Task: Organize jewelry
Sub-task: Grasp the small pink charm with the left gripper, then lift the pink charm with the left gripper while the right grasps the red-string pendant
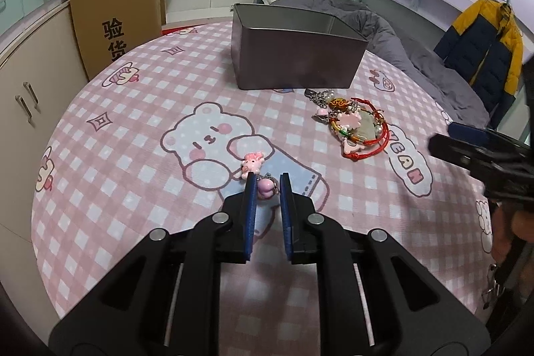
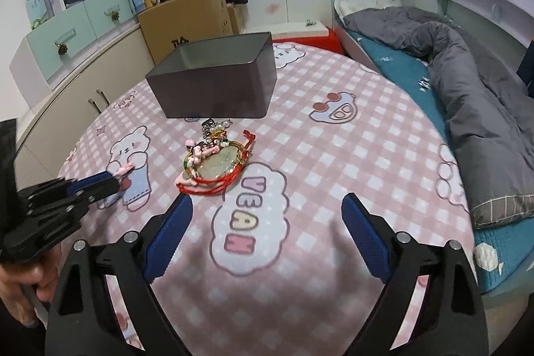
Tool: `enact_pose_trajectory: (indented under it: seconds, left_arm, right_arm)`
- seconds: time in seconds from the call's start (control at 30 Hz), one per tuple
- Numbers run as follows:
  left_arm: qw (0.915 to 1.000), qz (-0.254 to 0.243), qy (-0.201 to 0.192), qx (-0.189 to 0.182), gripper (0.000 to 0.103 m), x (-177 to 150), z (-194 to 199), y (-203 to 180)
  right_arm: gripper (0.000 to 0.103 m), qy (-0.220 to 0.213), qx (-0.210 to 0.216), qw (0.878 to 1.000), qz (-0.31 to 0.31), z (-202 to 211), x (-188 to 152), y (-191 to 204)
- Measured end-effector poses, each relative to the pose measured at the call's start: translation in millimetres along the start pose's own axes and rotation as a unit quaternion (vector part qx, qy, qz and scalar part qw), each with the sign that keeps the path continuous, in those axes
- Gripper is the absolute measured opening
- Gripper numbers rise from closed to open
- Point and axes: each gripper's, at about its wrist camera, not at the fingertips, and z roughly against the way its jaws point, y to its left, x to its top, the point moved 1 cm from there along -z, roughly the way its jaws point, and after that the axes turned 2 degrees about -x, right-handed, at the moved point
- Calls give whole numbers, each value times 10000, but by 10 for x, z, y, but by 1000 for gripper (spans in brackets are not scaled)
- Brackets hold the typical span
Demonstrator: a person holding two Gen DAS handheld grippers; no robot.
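Observation:
A pink charm [image 1: 265, 189] with a small ring sits between the blue pads of my left gripper [image 1: 267, 181], which is shut on it just above the tablecloth. A pink bunny charm [image 1: 252, 163] of the same piece lies right beyond the fingertips. A tangled pile of jewellery [image 1: 358, 127], red cords, beads, chains and a pale green pendant, lies in front of the open grey tin box [image 1: 293, 49]. My right gripper [image 2: 267, 206] is open and holds nothing, low over the cloud print, with the pile [image 2: 217, 162] just beyond its left finger. The box [image 2: 213, 89] stands behind the pile.
The round table carries a pink checked cloth [image 2: 350, 129] with bear prints. A cardboard box [image 1: 116, 19] and cabinets stand to the left. On the right is a bed with a grey duvet [image 2: 467, 89]. A yellow and navy jacket [image 1: 484, 55] hangs there.

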Motion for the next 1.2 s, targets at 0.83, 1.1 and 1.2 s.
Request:
enact_pose_trajectory:
  seconds: [0.83, 1.1, 1.2]
  left_arm:
    - [9999, 104, -137, 5, 14, -118, 166, 48]
    - [9996, 57, -271, -15, 14, -76, 286, 1]
    - [9994, 9, -354, -40, 14, -37, 358, -26]
  right_arm:
    - [3, -12, 737, 9969, 273, -25, 128, 209]
    - [3, -453, 942, 9935, 459, 379, 284, 235]
    - [3, -611, 1057, 9912, 510, 533, 340, 239]
